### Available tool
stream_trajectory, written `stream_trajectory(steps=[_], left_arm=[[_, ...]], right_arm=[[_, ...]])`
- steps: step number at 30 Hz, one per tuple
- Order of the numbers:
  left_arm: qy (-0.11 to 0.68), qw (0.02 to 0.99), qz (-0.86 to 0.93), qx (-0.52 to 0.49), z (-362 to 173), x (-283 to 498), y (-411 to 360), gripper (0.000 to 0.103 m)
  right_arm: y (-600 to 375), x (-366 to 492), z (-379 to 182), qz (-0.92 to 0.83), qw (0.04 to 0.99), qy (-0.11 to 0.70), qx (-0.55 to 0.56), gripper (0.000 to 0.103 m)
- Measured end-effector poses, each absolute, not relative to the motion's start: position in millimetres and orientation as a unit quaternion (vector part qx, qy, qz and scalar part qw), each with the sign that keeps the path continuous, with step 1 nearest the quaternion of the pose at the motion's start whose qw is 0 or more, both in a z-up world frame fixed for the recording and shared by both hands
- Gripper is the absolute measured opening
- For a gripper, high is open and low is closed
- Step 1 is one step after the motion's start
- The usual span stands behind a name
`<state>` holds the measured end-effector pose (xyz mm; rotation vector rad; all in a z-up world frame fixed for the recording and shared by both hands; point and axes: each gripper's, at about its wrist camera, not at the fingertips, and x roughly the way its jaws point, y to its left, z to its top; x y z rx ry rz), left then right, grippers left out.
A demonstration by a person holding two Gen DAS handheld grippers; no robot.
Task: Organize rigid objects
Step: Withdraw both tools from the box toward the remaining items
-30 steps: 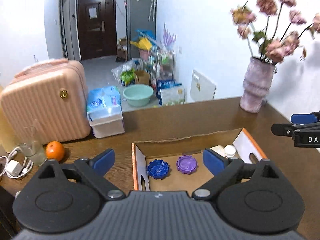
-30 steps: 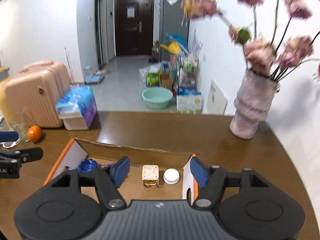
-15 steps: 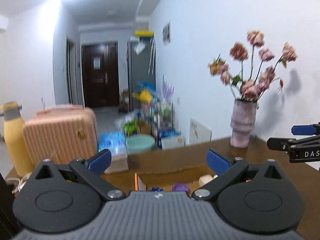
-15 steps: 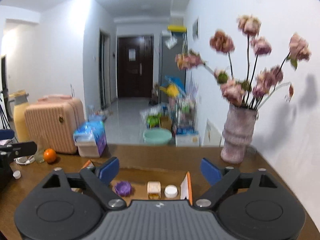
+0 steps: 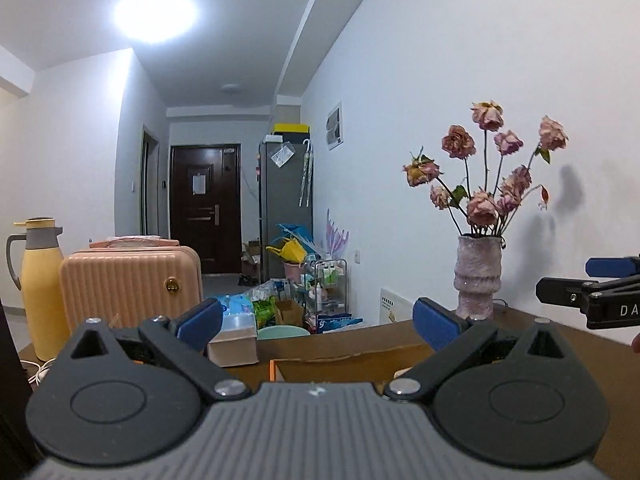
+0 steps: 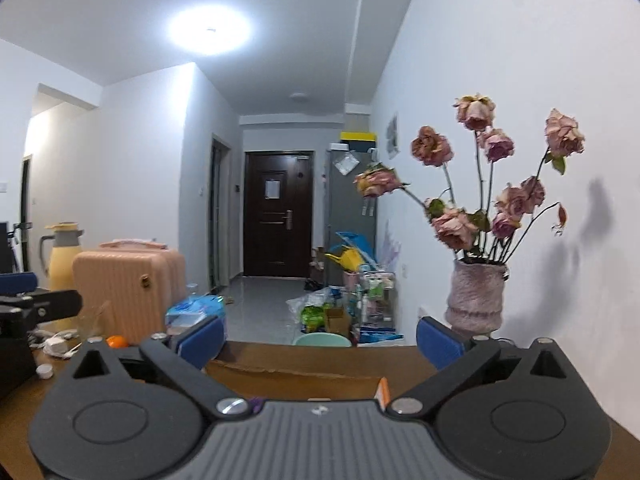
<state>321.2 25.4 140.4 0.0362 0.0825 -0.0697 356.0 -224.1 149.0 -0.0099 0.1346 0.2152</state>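
— Cardboard box [image 5: 352, 362] sits on the brown bench [image 5: 360, 340], mostly hidden under both grippers.

— Jaws?

— Left gripper [image 5: 318, 322] and right gripper [image 6: 320, 338]: both spread wide, holding nothing. Vase [image 6: 476, 296] stands at the far right; a pink suitcase [image 5: 130, 290] sits left.

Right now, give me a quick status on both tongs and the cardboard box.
Left tongs open, empty. Right tongs open, empty. Cardboard box low ahead on the table, contents mostly hidden. Nothing between the tongs and the box.
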Motion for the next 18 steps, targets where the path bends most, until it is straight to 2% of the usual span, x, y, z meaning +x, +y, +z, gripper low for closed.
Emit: stream_trajectory(steps=[18], left_arm=[[0.098,0.995,-0.023,-0.029,40,224,61,0.103]], right_arm=[[-233,278,53,0.090,0.992,0.094,-0.006,0.103]])
